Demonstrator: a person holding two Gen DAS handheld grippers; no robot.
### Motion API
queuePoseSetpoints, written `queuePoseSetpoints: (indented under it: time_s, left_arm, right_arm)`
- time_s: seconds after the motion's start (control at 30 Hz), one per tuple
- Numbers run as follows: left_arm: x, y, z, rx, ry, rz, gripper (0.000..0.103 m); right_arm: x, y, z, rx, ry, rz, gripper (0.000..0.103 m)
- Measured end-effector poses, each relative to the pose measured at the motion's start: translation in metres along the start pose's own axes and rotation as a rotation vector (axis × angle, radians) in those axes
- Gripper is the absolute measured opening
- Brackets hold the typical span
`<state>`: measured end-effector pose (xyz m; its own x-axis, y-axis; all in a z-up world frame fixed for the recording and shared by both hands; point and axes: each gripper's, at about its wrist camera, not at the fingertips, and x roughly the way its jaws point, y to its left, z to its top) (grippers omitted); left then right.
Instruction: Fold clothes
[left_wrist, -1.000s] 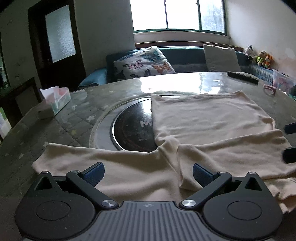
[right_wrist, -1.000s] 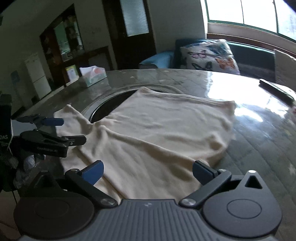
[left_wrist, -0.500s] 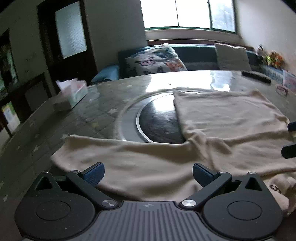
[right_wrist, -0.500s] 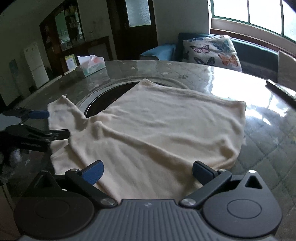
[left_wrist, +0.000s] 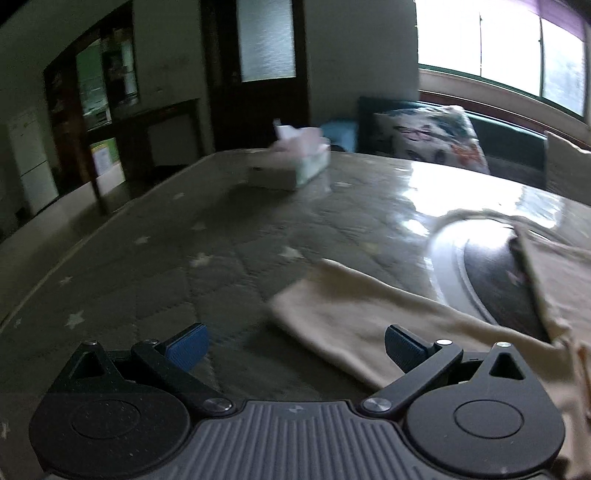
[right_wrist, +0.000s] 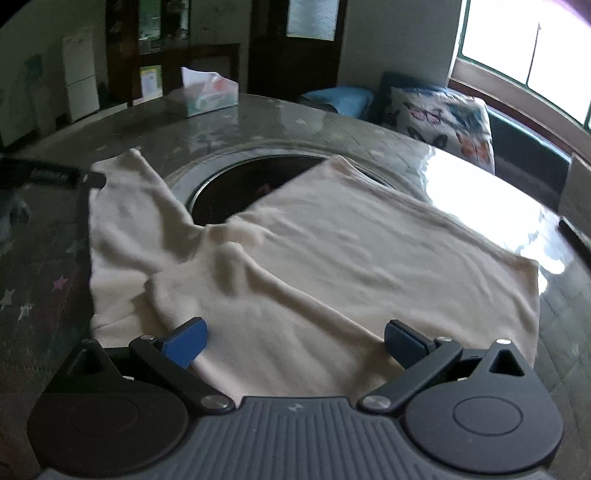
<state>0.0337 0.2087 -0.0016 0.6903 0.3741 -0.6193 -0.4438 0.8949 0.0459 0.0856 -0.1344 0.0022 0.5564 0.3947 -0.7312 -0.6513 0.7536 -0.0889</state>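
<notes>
Left wrist view puts my left gripper (left_wrist: 295, 343) low over the near left part of the table (left_wrist: 155, 266), its blue-padded fingers (left_wrist: 186, 347) spread wide with nothing between them. I see the cream shirt (left_wrist: 354, 314) lying flat on the table, and the end of one sleeve reaches toward the gap between those fingers, with the right pad over its near edge; I cannot tell whether pad and cloth are touching. Farther right, the round dark inset (left_wrist: 491, 273) in the table is partly covered by the shirt's body. A tissue box (left_wrist: 295, 162) stands on the far side of the table, and a butterfly cushion (left_wrist: 432, 136) sits on the sofa beyond it; this view is rather blurred. Right wrist view shows my right gripper (right_wrist: 293, 341) at the near edge of the shirt (right_wrist: 332, 266), fingers (right_wrist: 184, 341) also wide apart and holding nothing, with the cloth spread between and beyond them. I see the shirt's body run away to the far right across the glossy table (right_wrist: 258, 122), covering the right part of the round inset (right_wrist: 243, 181), while a sleeve runs off to the far left. At that sleeve's tip, at the left edge of the view, the dark finger of the left gripper (right_wrist: 66, 177) is just beside the cloth. The tissue box (right_wrist: 207, 96) is on the far left of the table.
</notes>
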Motion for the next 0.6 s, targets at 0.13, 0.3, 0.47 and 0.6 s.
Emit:
queuePoseSetpoints:
  time_s: [0.13,0.3,0.47,0.6]
  left_arm:
    - [0.012,0.008,0.004,-0.030,0.024,-0.001,0.099]
    - [0.015,0.012,0.004,-0.054,0.031,-0.033,0.080]
    - [0.011,0.011,0.009,-0.078,0.016,-0.089,0.020]
    - [-0.005,0.002,0.015,-0.078,-0.015,-0.148,0.011]
  right_arm:
    - [-0.004,0.001,0.001,-0.007,-0.001,-0.004,0.103]
    - [-0.013,-0.004,0.000,0.008,-0.012,-0.010,0.103]
    - [-0.021,-0.012,-0.005,0.044,-0.024,-0.019,0.103]
    - [-0.028,-0.022,-0.012,0.084,-0.027,-0.021,0.103]
